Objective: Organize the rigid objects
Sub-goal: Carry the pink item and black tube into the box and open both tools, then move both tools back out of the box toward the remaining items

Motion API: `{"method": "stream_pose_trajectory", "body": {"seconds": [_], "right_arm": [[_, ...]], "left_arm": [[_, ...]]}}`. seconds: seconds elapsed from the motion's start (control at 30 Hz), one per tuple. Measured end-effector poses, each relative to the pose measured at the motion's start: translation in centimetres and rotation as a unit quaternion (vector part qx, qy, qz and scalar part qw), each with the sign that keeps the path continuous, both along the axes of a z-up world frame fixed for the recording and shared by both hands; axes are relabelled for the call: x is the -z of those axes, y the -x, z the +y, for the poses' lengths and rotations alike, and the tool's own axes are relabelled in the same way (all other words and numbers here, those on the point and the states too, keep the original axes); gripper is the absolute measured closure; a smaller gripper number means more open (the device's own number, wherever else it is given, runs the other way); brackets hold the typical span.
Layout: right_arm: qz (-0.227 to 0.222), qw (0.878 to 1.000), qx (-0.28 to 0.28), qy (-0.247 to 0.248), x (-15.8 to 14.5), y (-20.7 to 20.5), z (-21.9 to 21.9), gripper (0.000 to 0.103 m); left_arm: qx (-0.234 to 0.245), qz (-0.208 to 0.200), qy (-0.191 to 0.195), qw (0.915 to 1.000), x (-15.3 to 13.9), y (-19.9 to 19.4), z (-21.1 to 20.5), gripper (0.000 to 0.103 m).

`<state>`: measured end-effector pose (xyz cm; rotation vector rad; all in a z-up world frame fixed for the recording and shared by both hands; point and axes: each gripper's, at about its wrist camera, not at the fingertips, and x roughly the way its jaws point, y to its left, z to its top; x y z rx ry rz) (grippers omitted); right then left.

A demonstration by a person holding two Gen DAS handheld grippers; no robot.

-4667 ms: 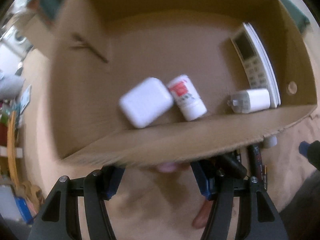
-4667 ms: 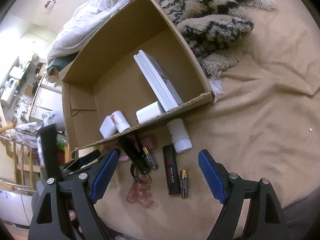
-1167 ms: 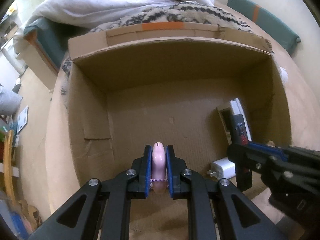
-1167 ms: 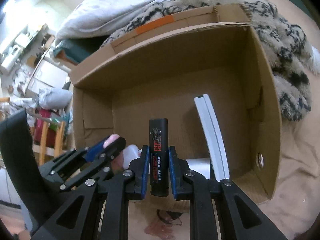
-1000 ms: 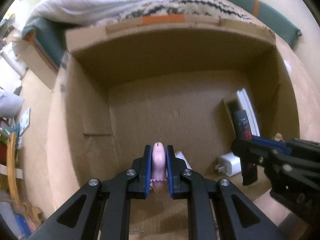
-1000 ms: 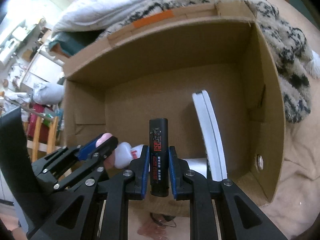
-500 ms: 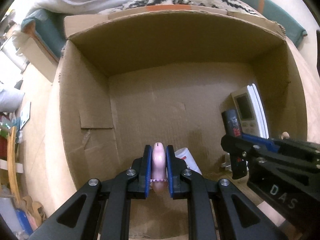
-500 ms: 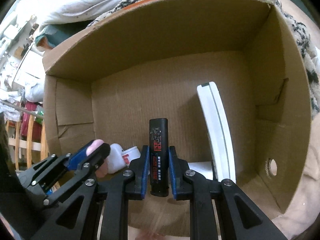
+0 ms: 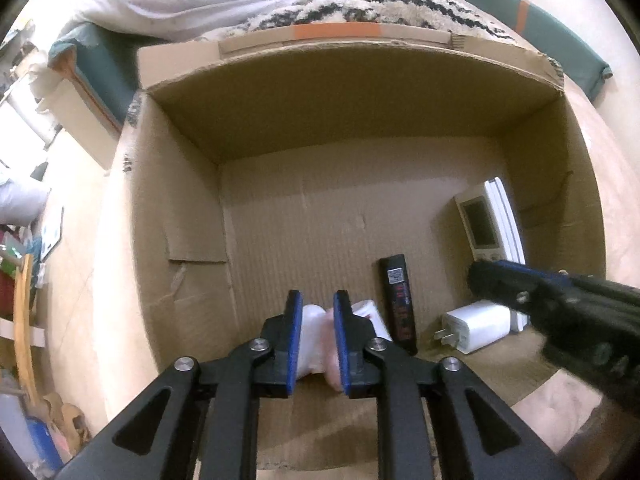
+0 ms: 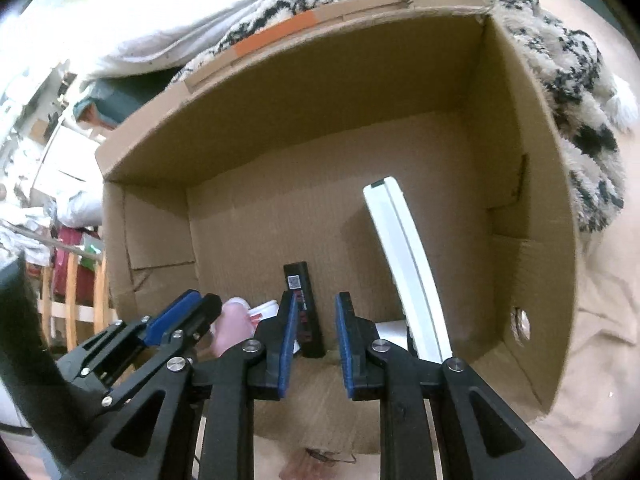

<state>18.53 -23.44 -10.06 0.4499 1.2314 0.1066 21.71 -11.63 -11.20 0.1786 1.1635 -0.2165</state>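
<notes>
Both grippers hang over an open cardboard box (image 9: pixel 176 216) (image 10: pixel 528 208). My left gripper (image 9: pixel 315 334) is open; a pink object (image 9: pixel 331 352) lies loose by its right finger, over a white case (image 9: pixel 309 336). My right gripper (image 10: pixel 316 330) is open; the black stick with red print (image 10: pixel 304 308) lies on the box floor beneath it, also in the left wrist view (image 9: pixel 398 300). A white remote (image 9: pixel 482 220) (image 10: pixel 404 256) leans on the right wall. A white plug adapter (image 9: pixel 476 330) and a white bottle with a red label (image 9: pixel 370 314) lie at the near wall.
The box rests on a beige bedsheet (image 10: pixel 600 320), with a black-and-white fuzzy blanket (image 10: pixel 560 52) and white duvet (image 9: pixel 240 0) behind it. A pink item and a dark cord (image 10: pixel 320 458) lie outside the near wall. Room clutter stands at far left (image 9: pixel 24 300).
Both grippers opened over the box. The black stick dropped from my right gripper onto the box floor. The pink object came loose from my left gripper and sank among the white items.
</notes>
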Motion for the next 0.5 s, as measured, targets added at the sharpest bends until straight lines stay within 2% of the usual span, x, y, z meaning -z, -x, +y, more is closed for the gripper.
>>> {"method": "stream_pose_trajectory", "body": {"seconds": [0.03, 0.1, 0.2, 0.3, 0.33, 0.37, 0.43, 0.5], "right_arm": [[-0.003, 1.0, 0.001, -0.002, -0.3, 0.2, -0.1, 0.083], [-0.006, 1.0, 0.005, -0.002, -0.6, 0.4, -0.2, 0.083], [-0.011, 1.0, 0.012, -0.009, -1.0, 1.0, -0.8, 0.083], [-0.02, 0.999, 0.02, -0.019, -1.8, 1.7, -1.3, 0.081], [-0.022, 0.999, 0.023, -0.024, -2.0, 1.9, -1.3, 0.072], [-0.025, 0.999, 0.026, -0.029, -2.2, 2.1, -1.5, 0.056], [-0.039, 0.998, 0.031, -0.036, -2.9, 2.5, -1.4, 0.035], [-0.048, 0.998, 0.028, -0.041, -3.7, 2.8, -1.2, 0.036]], "left_arm": [[0.001, -0.005, -0.005, 1.0, 0.1, 0.0, -0.1, 0.078], [0.002, -0.009, -0.005, 0.9999, -0.1, 0.1, 0.2, 0.063], [-0.009, -0.017, 0.004, 0.9998, -1.0, 0.9, 1.0, 0.052], [-0.016, -0.029, 0.014, 0.9993, -2.2, 1.8, 1.6, 0.046], [-0.016, -0.032, 0.015, 0.9992, -2.4, 2.0, 1.7, 0.044], [-0.015, -0.035, 0.015, 0.9992, -2.7, 2.2, 1.7, 0.041], [-0.012, -0.041, 0.014, 0.999, -3.5, 2.5, 2.0, 0.041], [-0.018, -0.051, 0.016, 0.9984, -4.3, 2.9, 2.7, 0.041]]}}
